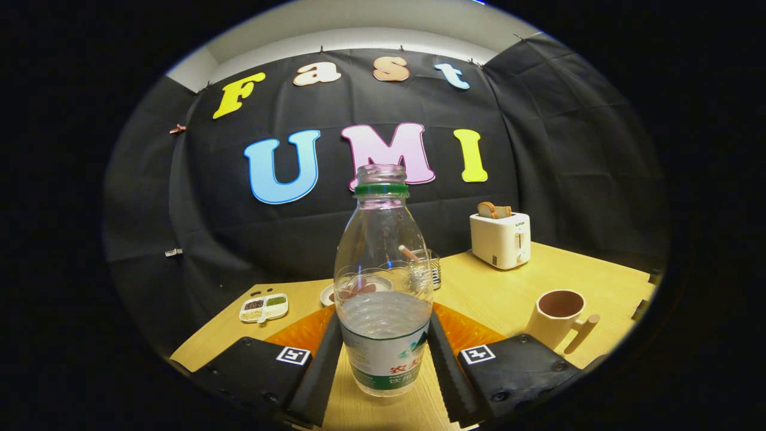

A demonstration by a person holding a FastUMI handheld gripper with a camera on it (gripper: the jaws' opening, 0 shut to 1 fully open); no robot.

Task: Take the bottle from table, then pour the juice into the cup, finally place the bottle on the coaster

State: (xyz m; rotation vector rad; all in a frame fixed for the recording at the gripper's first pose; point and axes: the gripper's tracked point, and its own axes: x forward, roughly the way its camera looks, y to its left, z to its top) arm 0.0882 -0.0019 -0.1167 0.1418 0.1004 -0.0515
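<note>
**Bottle between the fingers**

The gripper [383, 359] is clamped on the bottle [383, 281], both fingers pressing its lower sides at the label. The bottle stands upright on the table [491, 299], uncapped, about half full of clear liquid (the green neck ring shows at the top). The cup [556, 317] stands near on the right, well apart from the bottle. An orange coaster [467, 329] lies just behind the bottle. A toaster [500, 238] sits far right; a small tray [264, 307] lies to the left.

toaster [500, 240] holding bread [493, 210], perhaps seed tray [264, 307]
</note>
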